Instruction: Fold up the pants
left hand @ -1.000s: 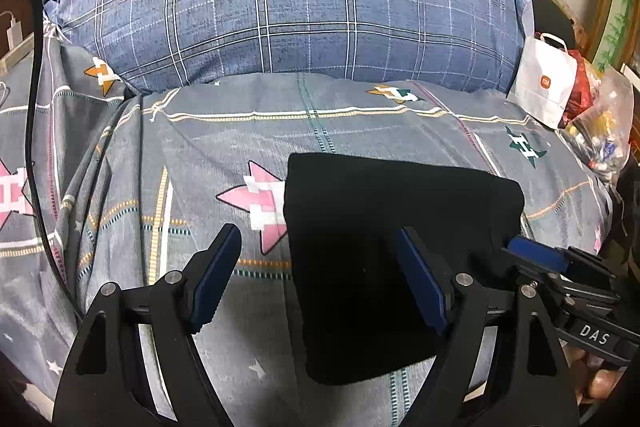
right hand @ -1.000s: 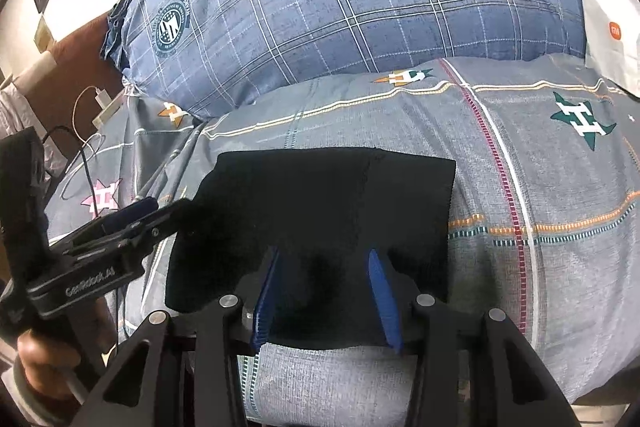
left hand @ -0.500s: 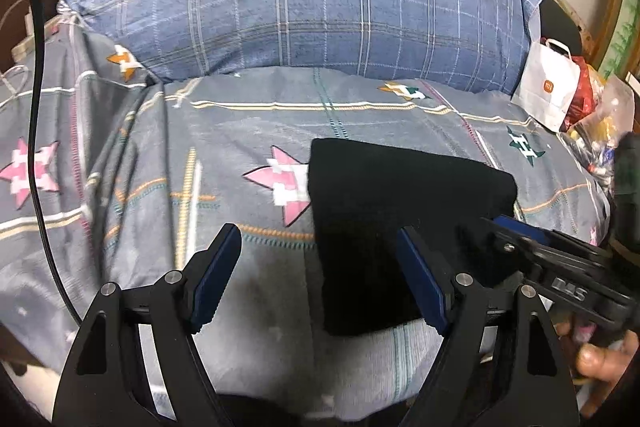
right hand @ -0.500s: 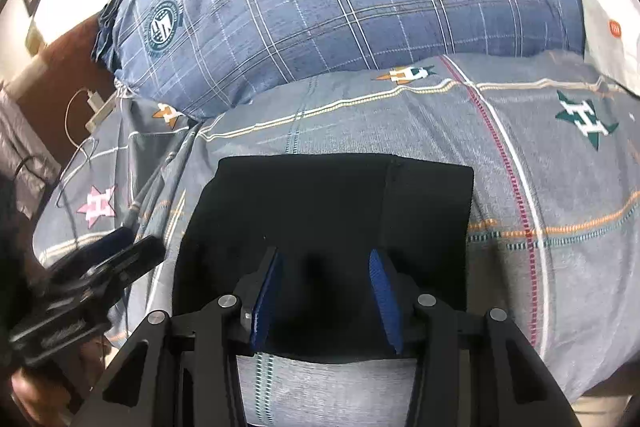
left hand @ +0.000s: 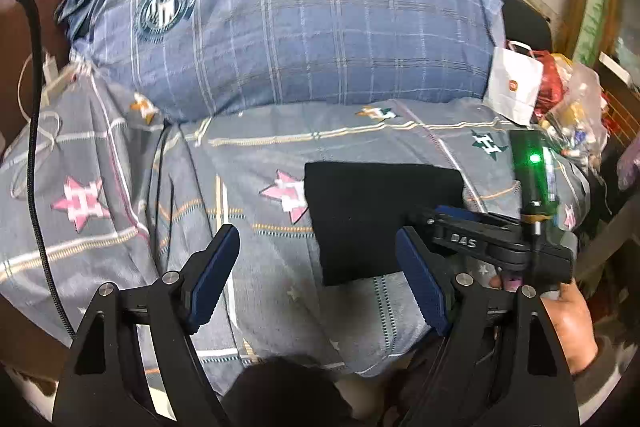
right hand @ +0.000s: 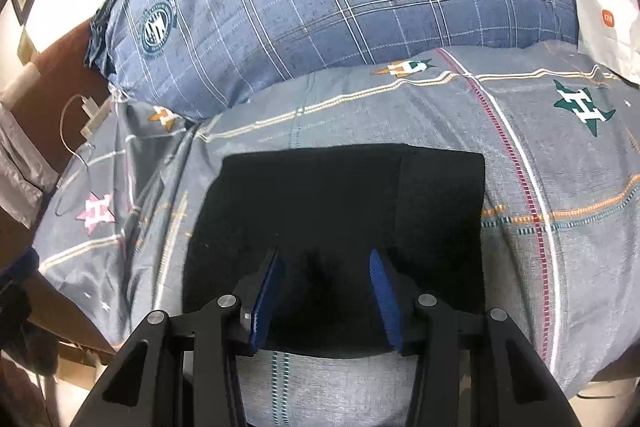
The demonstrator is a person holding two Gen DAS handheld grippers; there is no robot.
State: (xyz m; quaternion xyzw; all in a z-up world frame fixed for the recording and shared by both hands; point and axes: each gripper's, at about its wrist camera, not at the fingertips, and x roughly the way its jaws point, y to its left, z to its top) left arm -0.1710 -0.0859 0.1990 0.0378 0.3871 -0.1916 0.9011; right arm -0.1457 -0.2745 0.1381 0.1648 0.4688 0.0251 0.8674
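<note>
Folded black pants (right hand: 340, 211) lying flat on the grey patterned bedspread (left hand: 248, 147), near its front edge.

Left gripper (left hand: 318, 273) spread wide over bare bedspread beside the pants, gripping nothing. Right gripper (right hand: 326, 301) half open low over the pants' near edge; contact impossible to tell. Behind: big blue plaid pillow (left hand: 304, 23), white paper bag (left hand: 514, 87), clutter of plastic bags (left hand: 576, 115). Black cable (left hand: 34, 147) down the left.

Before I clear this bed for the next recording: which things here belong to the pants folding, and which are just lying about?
For the job:
- folded black pants
- left gripper
- right gripper

Lying about:
- plaid pillow
- white paper bag
- plastic bag of odds and ends
- white charger and cable
</note>
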